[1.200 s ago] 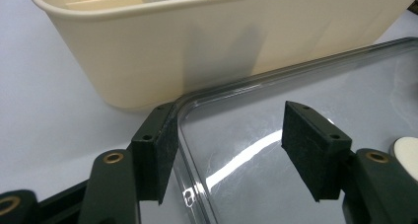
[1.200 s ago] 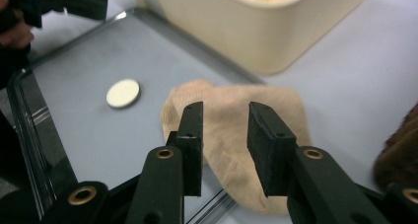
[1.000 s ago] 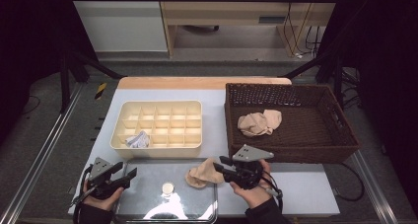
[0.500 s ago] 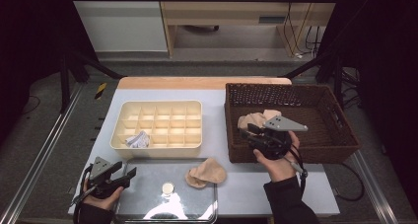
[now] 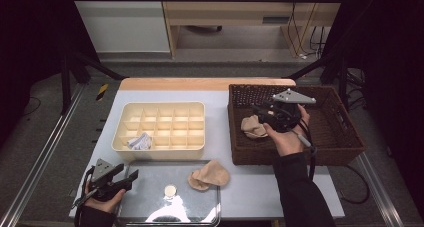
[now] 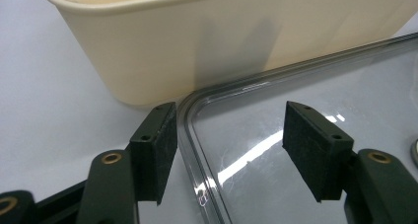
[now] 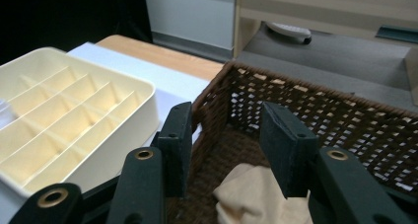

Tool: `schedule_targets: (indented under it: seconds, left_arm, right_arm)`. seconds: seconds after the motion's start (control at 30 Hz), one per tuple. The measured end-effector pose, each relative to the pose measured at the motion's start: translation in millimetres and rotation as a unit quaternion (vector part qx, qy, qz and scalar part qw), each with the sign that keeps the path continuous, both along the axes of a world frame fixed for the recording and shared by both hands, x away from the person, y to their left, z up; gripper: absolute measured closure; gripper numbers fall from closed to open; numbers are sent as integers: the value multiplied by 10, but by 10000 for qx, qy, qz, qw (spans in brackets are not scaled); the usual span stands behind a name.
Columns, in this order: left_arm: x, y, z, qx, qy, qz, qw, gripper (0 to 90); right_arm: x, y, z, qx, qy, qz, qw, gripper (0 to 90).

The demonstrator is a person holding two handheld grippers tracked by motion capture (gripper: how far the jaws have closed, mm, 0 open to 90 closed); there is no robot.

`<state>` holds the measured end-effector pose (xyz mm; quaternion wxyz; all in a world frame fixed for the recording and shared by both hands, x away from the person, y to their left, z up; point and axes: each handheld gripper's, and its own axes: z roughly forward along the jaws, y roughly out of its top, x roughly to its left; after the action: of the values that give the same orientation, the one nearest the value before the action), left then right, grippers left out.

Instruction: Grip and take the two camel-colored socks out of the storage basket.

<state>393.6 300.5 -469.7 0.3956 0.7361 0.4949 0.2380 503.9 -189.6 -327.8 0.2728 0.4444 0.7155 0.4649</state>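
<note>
High view, from left to right: the left gripper rests low at the near-left of the table, its jaws standing wide apart with nothing between them, straddling the corner of a clear lid. A small round knob sits on that lid. In the left gripper view the pads hang just over the lid's rim, with the wall of the cream tray close behind.

The tray holds one white bundle in a near-left cell; its other cells look bare. Just right of the lid, a beige sock lies loose on the table, apart from both grippers.

Further right, the basket holds a second sock at its left side. The right gripper hovers above it, inside the basket. Its jaws have just been opening; in the right gripper view the pads stand apart with nothing clamped, the sock lying below them on the wicker floor.

As I read it, the job is sorting socks into the tray: one piece seems stowed, one sock waits on the table, and the one in the basket is about to be picked. Most of the work looks to be left, and the lid is off.
</note>
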Motion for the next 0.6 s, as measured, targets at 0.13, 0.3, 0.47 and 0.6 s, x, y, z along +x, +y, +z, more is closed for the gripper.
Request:
schedule_targets:
  seconds: [0.13,0.3,0.47,0.6]
  left_arm:
    - [8,1,-3,17,13,8,10000,374]
    - [7,1,-5,23,8,19,10000,374]
    - [11,4,-10,23,23,9,10000,373]
    - [13,7,-10,21,22,10,10000,374]
  right_arm:
    - [134,-24,6,-6,12,-96,10000,553]
    - [297,-9,-50,-16,66,-260,9996,509]
    - [451,15,-119,-84,126,-357,9992,501]
    - [563,35,-181,-96,217,-415,9989,485]
